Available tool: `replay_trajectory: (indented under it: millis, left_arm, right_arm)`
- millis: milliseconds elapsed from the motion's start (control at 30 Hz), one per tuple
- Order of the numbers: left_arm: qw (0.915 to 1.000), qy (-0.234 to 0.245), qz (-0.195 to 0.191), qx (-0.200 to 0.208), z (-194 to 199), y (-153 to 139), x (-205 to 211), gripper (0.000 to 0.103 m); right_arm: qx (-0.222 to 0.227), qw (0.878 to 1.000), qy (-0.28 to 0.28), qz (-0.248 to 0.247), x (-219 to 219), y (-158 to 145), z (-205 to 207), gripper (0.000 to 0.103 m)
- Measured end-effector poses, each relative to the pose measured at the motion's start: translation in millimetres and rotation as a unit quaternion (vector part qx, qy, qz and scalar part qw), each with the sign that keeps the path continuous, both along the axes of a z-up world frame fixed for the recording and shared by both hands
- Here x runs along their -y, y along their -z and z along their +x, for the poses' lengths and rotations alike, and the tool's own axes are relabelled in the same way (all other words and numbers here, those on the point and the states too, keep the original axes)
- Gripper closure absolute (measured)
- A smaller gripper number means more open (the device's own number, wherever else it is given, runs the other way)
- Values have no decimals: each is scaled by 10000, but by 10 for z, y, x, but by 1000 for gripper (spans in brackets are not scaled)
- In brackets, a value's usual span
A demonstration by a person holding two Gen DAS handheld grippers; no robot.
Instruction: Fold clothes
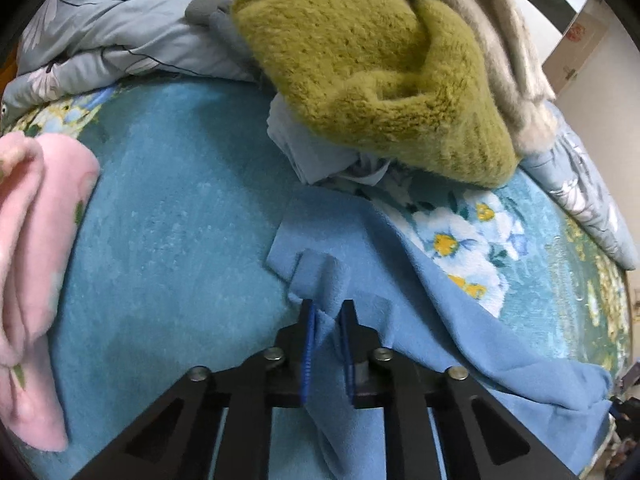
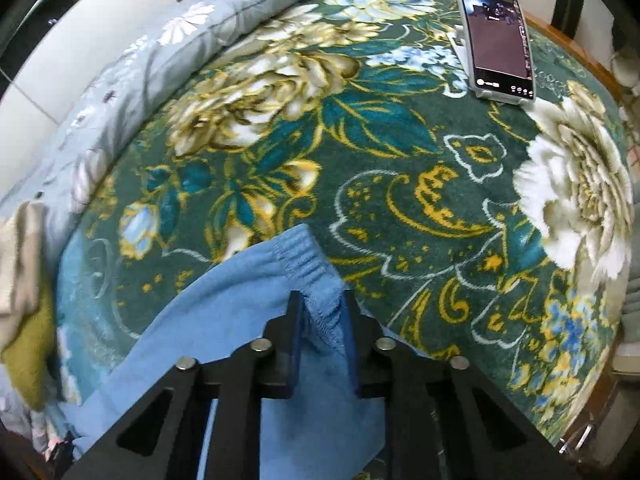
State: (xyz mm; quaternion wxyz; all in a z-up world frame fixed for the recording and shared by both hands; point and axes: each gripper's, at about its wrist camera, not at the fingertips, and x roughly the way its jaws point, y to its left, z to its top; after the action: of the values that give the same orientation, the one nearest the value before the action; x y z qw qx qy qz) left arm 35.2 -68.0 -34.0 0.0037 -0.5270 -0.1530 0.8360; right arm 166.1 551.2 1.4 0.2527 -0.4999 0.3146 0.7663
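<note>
A light blue fleece garment (image 1: 400, 280) lies across the flowered blanket (image 1: 180, 220). My left gripper (image 1: 329, 312) is shut on a bunched fold near its cut edge, and the cloth runs down between the blue pads. In the right wrist view the same blue garment (image 2: 240, 300) shows its elastic waistband (image 2: 304, 258). My right gripper (image 2: 322, 308) is shut on that gathered waistband, with the cloth pinched between the fingers and hanging below them.
A heap of clothes sits beyond the left gripper: an olive knitted sweater (image 1: 380, 72), a beige fluffy piece (image 1: 500, 32) and a pale blue item (image 1: 304, 148). A pink fleece garment (image 1: 36, 260) lies at the left. A phone (image 2: 496, 28) stands on the blanket (image 2: 360, 140), and a grey flowered quilt (image 2: 132, 64) lies beside it.
</note>
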Motion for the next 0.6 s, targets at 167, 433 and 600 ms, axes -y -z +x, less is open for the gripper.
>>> replay_trajectory:
  millis: [167, 433, 600]
  left_arm:
    - [9974, 67, 421, -576, 106, -457, 86, 94]
    - [9741, 198, 646, -2158, 626, -1523, 472, 94]
    - [9789, 252, 399, -1990, 1209, -1173, 533, 94]
  right_arm:
    - [-1181, 9909, -98, -633, -64, -388, 155, 92]
    - [-3166, 9419, -868, -717, -84, -1243, 615, 92]
    - [-3073, 9444, -948, -680, -288, -728, 1114, 92]
